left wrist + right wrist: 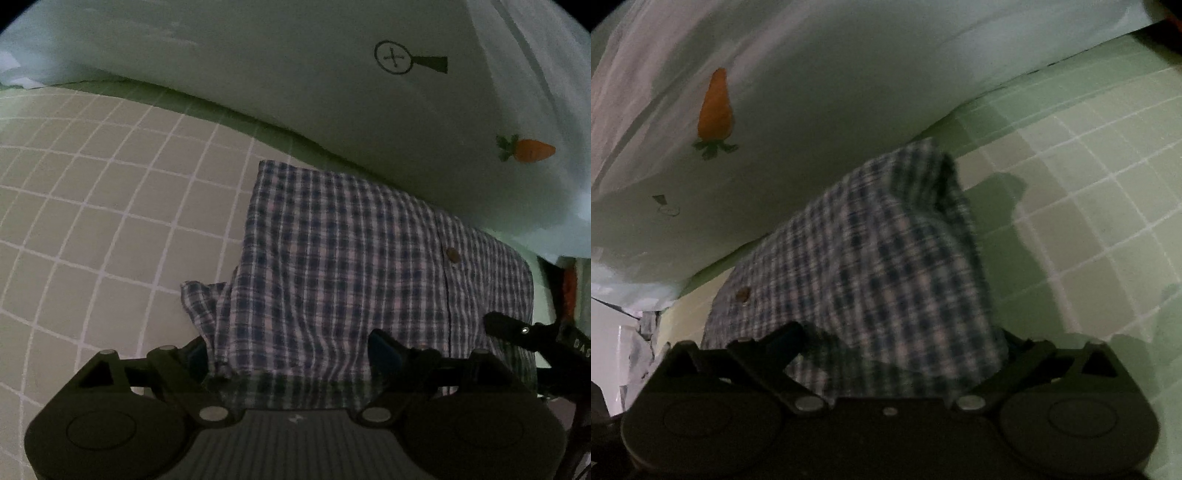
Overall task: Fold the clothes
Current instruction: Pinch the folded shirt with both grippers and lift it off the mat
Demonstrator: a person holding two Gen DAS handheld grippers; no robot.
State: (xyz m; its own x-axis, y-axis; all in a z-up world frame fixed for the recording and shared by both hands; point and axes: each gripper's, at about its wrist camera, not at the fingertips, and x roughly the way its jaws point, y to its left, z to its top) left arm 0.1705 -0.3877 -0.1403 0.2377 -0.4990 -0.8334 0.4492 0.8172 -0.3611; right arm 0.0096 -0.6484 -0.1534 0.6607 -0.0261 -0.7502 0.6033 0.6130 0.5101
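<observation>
Shirt (pixel 351 266) lies between open left gripper (pixel 291 350) jaws on bedsheet (pixel 92 221).

I am looking at a thin woven checked shirt (pixel 332 258) of soft matt cloth with one small brown button (pixel 452 255) (faintly glossy), lying on a matt gridded green sheet (pixel 92 206) beside smooth white printed bedding (pixel 295 74), and my grippers' (pixel 291 354) bodies are showing matt black plastic with dull metal pins.
</observation>
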